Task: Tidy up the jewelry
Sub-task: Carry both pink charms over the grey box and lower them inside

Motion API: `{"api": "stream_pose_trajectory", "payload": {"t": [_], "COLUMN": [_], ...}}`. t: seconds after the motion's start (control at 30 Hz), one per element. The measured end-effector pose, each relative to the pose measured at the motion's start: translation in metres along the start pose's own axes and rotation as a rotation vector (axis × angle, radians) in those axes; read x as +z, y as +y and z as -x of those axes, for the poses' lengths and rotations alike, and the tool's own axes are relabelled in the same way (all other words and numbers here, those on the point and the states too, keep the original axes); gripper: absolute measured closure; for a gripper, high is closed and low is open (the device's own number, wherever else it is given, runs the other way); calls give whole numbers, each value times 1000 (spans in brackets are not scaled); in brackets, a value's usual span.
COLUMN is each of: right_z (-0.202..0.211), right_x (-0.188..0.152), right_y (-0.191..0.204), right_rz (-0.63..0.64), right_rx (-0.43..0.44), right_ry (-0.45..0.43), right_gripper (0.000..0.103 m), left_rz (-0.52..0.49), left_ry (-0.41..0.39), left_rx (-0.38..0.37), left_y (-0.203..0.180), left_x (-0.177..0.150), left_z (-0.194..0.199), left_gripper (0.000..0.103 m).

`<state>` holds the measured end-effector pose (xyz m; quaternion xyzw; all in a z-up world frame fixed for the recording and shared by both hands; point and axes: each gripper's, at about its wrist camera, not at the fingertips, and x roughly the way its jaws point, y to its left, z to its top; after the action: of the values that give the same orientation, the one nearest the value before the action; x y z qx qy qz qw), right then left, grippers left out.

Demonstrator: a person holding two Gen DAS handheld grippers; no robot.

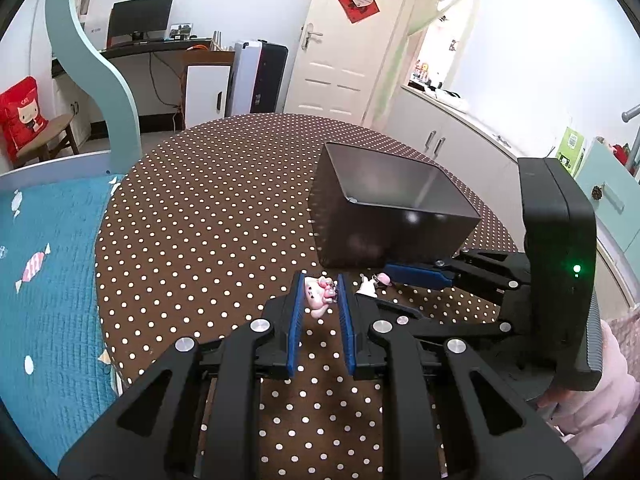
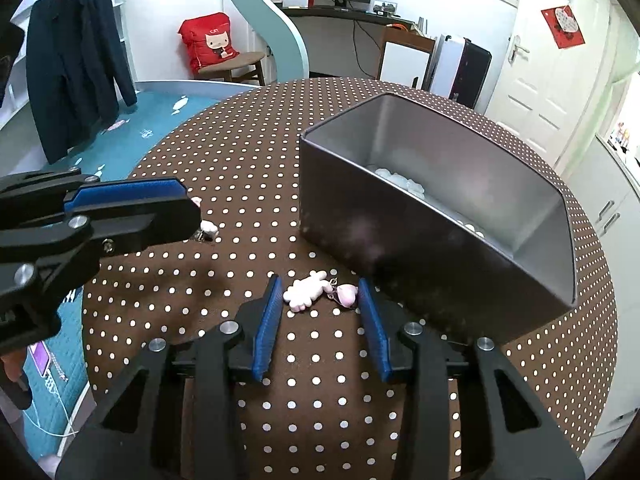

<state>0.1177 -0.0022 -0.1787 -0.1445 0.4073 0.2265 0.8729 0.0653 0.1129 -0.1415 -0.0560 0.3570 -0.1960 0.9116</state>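
On the brown dotted table (image 1: pixel 200 220) stands an open metal tin (image 1: pixel 360 236) (image 2: pixel 360 236) with pale beads (image 2: pixel 400 179) at its bottom. My left gripper (image 1: pixel 319 282) is shut on a pink and white charm (image 1: pixel 318 296), held just above the cloth in front of the tin. In the right wrist view the left gripper (image 2: pixel 193 212) comes in from the left, with that charm (image 2: pixel 208 228) peeking out under it. My right gripper (image 2: pixel 320 290) (image 1: pixel 390 288) is open, straddling a white charm with a pink heart (image 2: pixel 306 293) (image 1: pixel 370 285) that lies on the cloth beside the tin's near wall.
A bed with a teal blanket (image 1: pixel 48 280) borders the table on the left, with a phone on a cable (image 2: pixel 40 356) lying on it. White cabinets (image 1: pixel 460 144) stand beyond the table's right edge. A pink sleeve (image 1: pixel 600 392) shows behind the right gripper.
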Motion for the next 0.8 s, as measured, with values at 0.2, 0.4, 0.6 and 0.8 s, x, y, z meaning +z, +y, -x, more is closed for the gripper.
{"api": "stream_pose_trajectory", "payload": {"t": [0.2,0.4,0.6,0.8], "right_z": [1,6,3,4], "right_x": [2,1,-1,0], "right_y": [-3,-11,-5,-8], "right_rz": [-14,-43,-24,-34], "right_rx": [8,39,51,63], "right_ry": [0,1,8,3], "right_gripper": [68,83,90,90], "left_rz": [-10,-17,-11,-12], "left_ry": [-7,-13,-5,-14], "left_rx": [-12,-11,-6,-4], "left_y": [-4,-9,-9,-8], "left_x": [5,10,9,11], "left_z": [1,0,-3,-1], "left_gripper": [86,86,86,86]}}
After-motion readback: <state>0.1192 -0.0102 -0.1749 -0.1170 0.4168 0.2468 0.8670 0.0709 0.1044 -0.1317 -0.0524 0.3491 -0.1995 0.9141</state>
